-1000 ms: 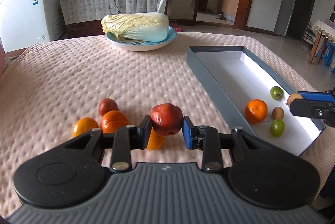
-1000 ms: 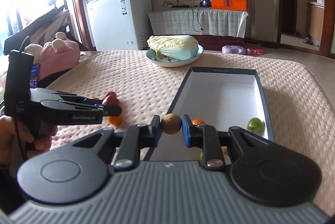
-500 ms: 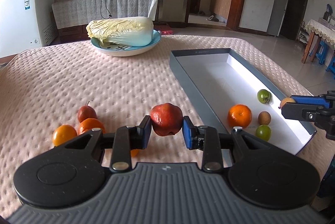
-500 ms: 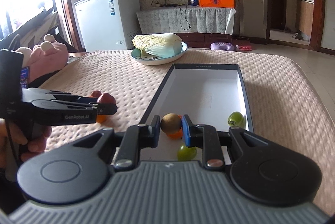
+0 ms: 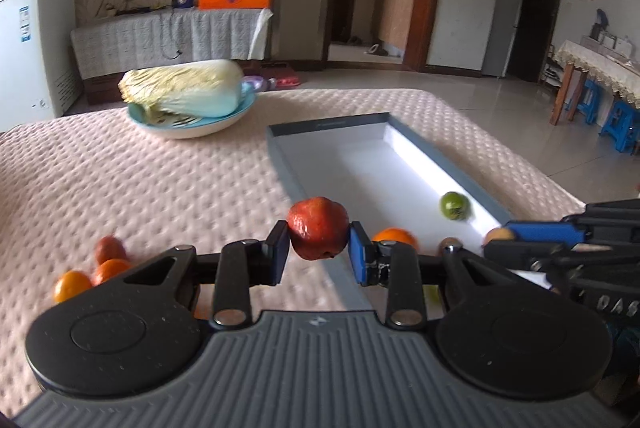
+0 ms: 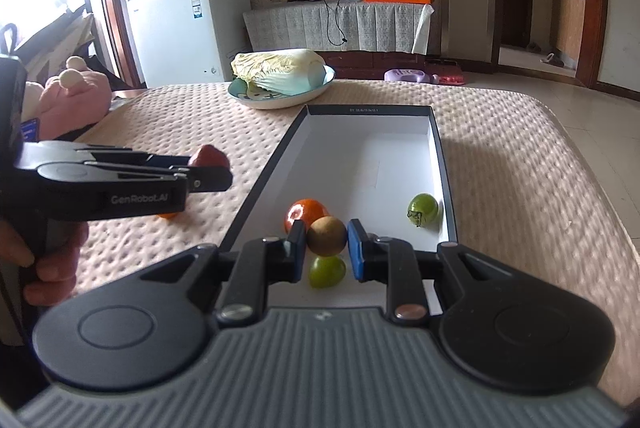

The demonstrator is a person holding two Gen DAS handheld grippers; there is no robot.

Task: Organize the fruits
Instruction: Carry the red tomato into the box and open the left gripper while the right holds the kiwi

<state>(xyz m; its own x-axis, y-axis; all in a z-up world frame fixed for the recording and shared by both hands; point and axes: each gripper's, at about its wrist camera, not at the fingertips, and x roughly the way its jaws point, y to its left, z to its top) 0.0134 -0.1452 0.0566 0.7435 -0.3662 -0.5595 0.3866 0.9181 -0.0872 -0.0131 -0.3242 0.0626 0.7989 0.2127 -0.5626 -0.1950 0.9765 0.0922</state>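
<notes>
My left gripper (image 5: 319, 248) is shut on a red apple (image 5: 318, 233) and holds it above the near left wall of the grey box (image 5: 288, 163). My right gripper (image 6: 327, 248) is shut on a brown kiwi (image 6: 327, 235) over the near end of the box (image 6: 264, 183). In the box lie an orange (image 6: 304, 214) and two green fruits (image 6: 423, 208) (image 6: 327, 271). Two oranges (image 5: 72, 284) and a red fruit (image 5: 110, 248) lie on the pink cloth at the left.
A blue plate (image 5: 192, 125) with a Chinese cabbage (image 5: 184, 91) stands at the far side of the table. The left gripper and the hand holding it show at the left of the right wrist view (image 6: 120, 183). A pink plush toy (image 6: 68, 95) lies beyond the table's left edge.
My left gripper has carried the apple to the right, toward the box. My right gripper has moved forward over the box's near end with the kiwi.
</notes>
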